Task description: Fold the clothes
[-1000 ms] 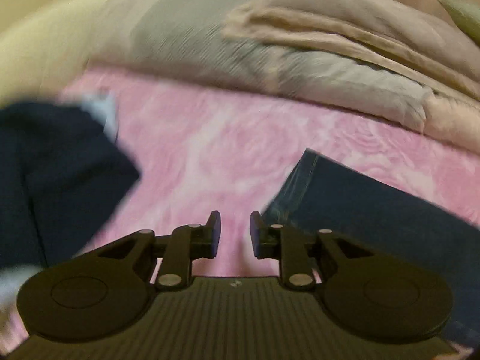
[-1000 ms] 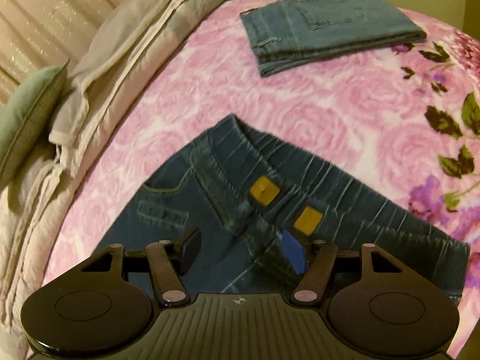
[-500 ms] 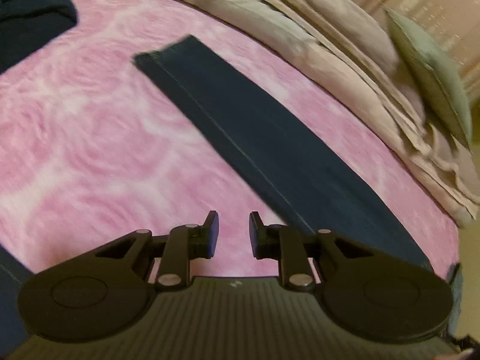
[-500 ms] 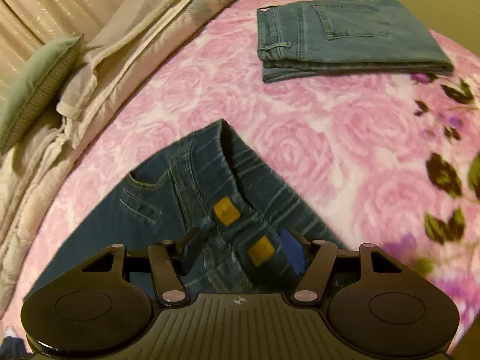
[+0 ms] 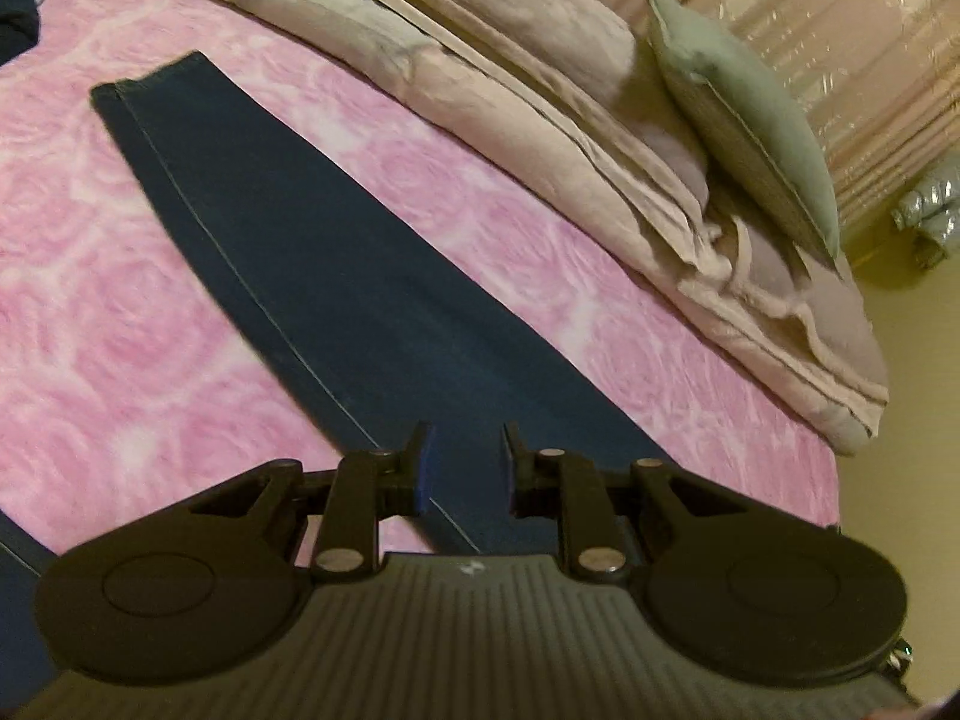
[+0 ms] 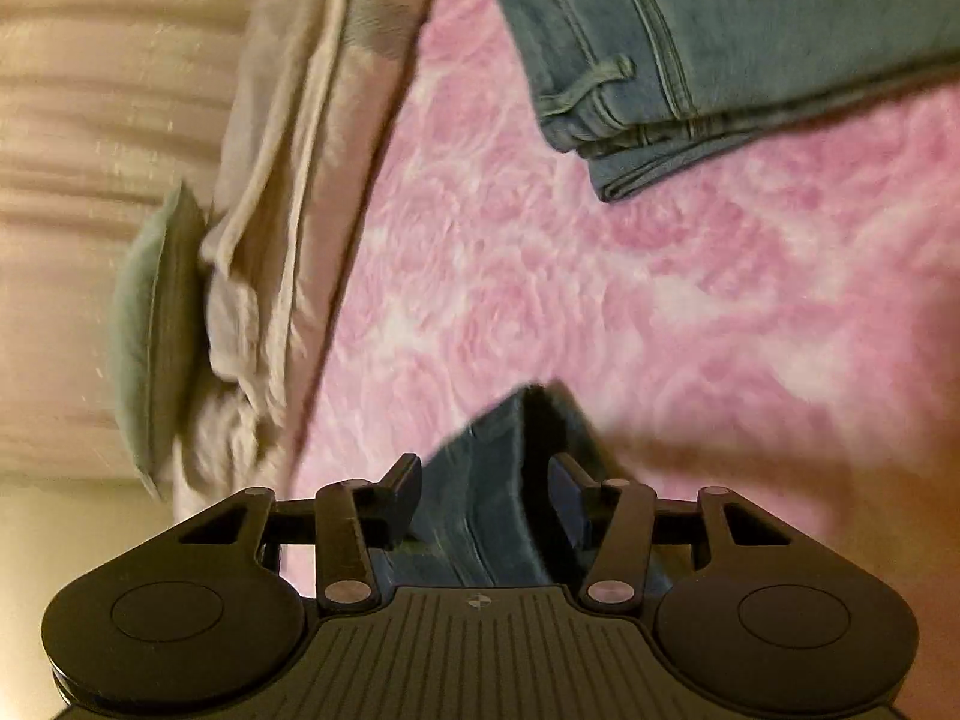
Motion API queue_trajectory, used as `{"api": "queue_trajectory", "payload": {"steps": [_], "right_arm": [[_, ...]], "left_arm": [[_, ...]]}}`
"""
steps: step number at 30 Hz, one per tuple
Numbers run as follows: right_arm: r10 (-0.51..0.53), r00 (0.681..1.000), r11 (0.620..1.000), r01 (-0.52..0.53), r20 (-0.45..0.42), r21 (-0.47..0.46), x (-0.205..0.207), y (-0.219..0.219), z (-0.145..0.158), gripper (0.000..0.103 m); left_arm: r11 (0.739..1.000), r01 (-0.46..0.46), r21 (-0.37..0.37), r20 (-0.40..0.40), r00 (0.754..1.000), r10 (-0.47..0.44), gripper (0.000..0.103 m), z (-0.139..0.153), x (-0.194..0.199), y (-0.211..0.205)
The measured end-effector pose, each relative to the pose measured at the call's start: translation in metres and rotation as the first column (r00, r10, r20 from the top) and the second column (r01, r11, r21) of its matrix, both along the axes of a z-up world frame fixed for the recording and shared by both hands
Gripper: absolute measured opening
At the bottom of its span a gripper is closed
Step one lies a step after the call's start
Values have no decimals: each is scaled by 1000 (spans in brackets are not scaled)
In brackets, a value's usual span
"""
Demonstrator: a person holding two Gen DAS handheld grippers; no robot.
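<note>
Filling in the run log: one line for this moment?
dark jeans: flat on bed | left gripper: open above leg | right gripper: closing around waistband

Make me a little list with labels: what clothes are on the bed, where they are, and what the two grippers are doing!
bed cover: pink rose print
dark jeans: leg laid flat and long; waist end between the right gripper's fingers
light jeans: folded, lying apart from the dark pair
bedding: beige quilt and green pillow along the bed's edge
left gripper: empty, jaws slightly apart, above the leg
right gripper: jaws closing around the waist end
</note>
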State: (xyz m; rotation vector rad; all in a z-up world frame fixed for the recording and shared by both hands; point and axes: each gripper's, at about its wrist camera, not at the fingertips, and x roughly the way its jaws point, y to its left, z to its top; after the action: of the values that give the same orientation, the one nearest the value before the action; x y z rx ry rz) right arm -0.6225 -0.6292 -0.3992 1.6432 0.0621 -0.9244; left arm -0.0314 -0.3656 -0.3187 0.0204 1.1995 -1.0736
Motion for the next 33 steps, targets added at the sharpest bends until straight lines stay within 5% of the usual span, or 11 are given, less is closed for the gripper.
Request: {"api": "queue_trajectory", "payload": {"steps": [6,7,8,13,17,21,23,27,29,31,33], "right_arm": [[-9,994,994,-3,110,114,8,-36,-46,51],[-5,993,993,-9,116,120,10,-40,-50,26],[13,995,994,-24,101,103,11,-42,-49,5],[164,986,947,-148,34,-285,11,-26,-1,1],[155,982,956,-177,-106,-235,10,-31,-18,2],[121,985,974,-142,-123,-178,0,-32,-27,25],[151,978,951,-184,-145,-250,-8,-14,-2,62],[355,899,860,-421,-256,-289,-14,32,28,65],[478,833,804,-543,-279,-241,-12,54,25,47],[583,764,751,-637,-279,-175,-12,76,15,46],[604,746,748,-652,-278,-125,-11,88,3,46]], "left_arm": [[999,4,46,-5,1000,-4,17,-6,-25,-12],[998,4,55,-4,1000,-4,17,-7,-27,-14],[998,4,61,-4,1000,-4,17,-7,-28,-15],[998,10,58,17,1000,-11,17,-6,-36,-17],[994,-2,112,-4,1000,2,17,-21,-45,-21],[992,25,126,-26,999,-22,17,-23,-57,-17],[991,33,133,-34,999,-29,17,-23,-60,-13],[991,9,132,-88,996,2,17,-19,-63,4],[991,1,136,-118,993,15,17,-19,-68,14],[989,-2,147,-137,990,22,17,-20,-73,23],[988,-4,157,-149,988,28,17,-22,-77,32]]}}
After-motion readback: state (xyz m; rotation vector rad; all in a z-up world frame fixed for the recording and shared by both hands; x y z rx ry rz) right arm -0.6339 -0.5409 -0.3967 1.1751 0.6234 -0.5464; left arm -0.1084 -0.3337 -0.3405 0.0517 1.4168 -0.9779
